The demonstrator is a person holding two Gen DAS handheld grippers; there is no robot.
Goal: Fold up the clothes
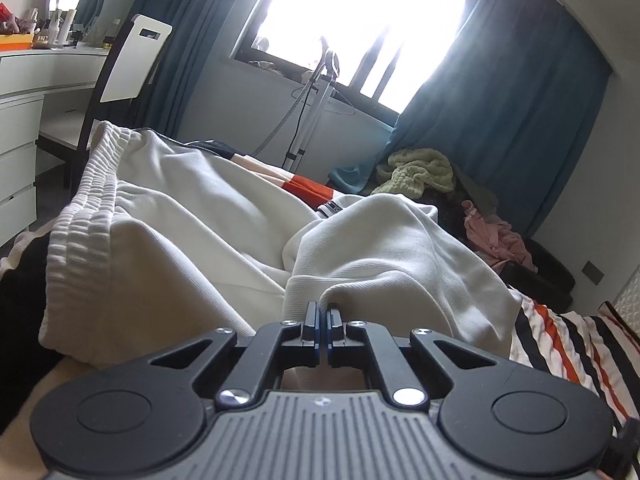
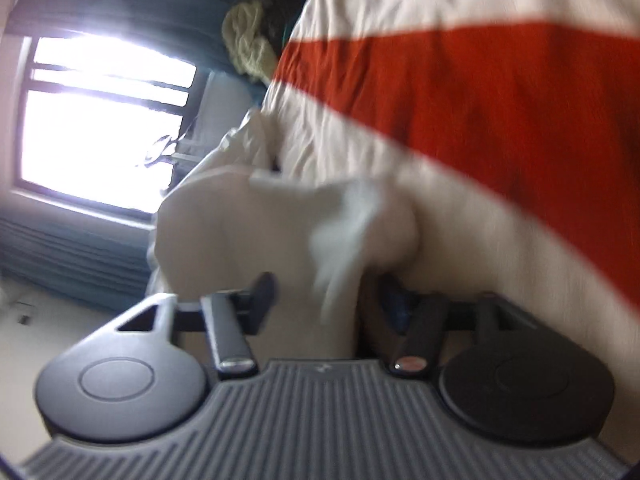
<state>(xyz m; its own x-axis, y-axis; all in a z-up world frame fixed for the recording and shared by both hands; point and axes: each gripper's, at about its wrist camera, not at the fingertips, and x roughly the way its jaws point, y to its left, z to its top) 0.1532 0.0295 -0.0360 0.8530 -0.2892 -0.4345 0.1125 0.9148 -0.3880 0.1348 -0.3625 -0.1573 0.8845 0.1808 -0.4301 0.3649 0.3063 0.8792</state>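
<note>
A cream-white garment (image 1: 192,216) with a ribbed elastic waistband (image 1: 86,208) lies rumpled on the striped bedspread (image 1: 568,340). My left gripper (image 1: 322,312) is shut on a ribbed hem edge of this garment, at the near middle. In the right wrist view, which is tilted and blurred, my right gripper (image 2: 326,296) stands open, with a fold of the white garment (image 2: 280,224) lying between its spread fingers (image 2: 262,292). The bedspread (image 2: 500,112) fills the right side of that view.
A pile of other clothes (image 1: 424,172) sits at the bed's far end by blue curtains (image 1: 500,92). A white dresser (image 1: 36,92) and chair (image 1: 132,60) stand at left. A garment steamer stand (image 1: 316,92) is below the bright window (image 1: 360,12).
</note>
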